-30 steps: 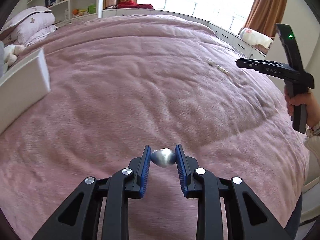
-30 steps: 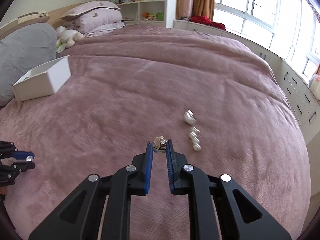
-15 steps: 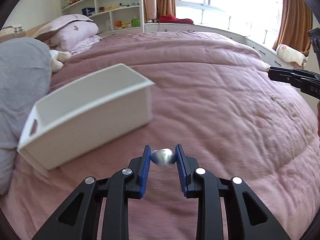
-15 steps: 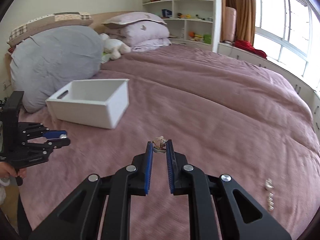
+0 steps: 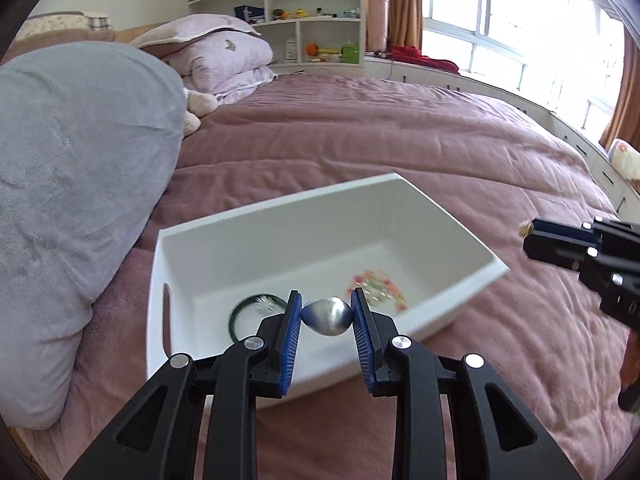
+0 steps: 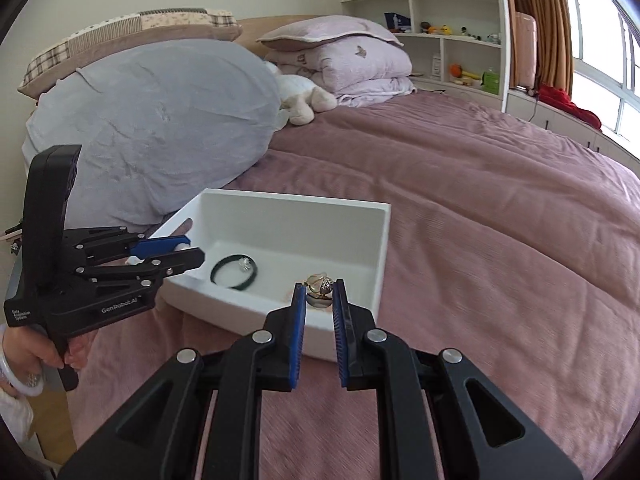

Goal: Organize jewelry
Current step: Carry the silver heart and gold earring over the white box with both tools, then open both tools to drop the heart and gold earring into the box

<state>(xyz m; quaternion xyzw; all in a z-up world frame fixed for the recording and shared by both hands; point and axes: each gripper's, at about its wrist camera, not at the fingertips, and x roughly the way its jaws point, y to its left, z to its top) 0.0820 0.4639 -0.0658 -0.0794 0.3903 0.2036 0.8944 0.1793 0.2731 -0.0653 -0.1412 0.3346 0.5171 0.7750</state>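
Note:
My left gripper [image 5: 327, 316] is shut on a silver teardrop-shaped piece [image 5: 328, 317] and holds it over the near side of a white box [image 5: 420, 196] on the pink bed. A dark green bangle [image 5: 236, 314] and a pale beaded piece [image 5: 376, 285] lie in the box. My right gripper [image 6: 319, 298] is shut on a gold ring with a pale stone [image 6: 319, 289], over the near rim of the box [image 6: 384, 240]. The bangle [image 6: 234, 274] shows in the right wrist view too. The left gripper [image 6: 188, 254] reaches over the box's left end there.
A big grey pillow [image 5: 72, 184] lies just left of the box. Stacked lilac pillows [image 6: 352, 60] and a plush toy [image 6: 300, 100] are at the headboard. White shelves [image 5: 304, 12] and windows stand beyond. The pink blanket [image 6: 500, 220] spreads to the right.
Both grippers have swung left and come up to the white box, each still holding its piece. The box now lies right under the fingertips; the loose pearls are out of view.

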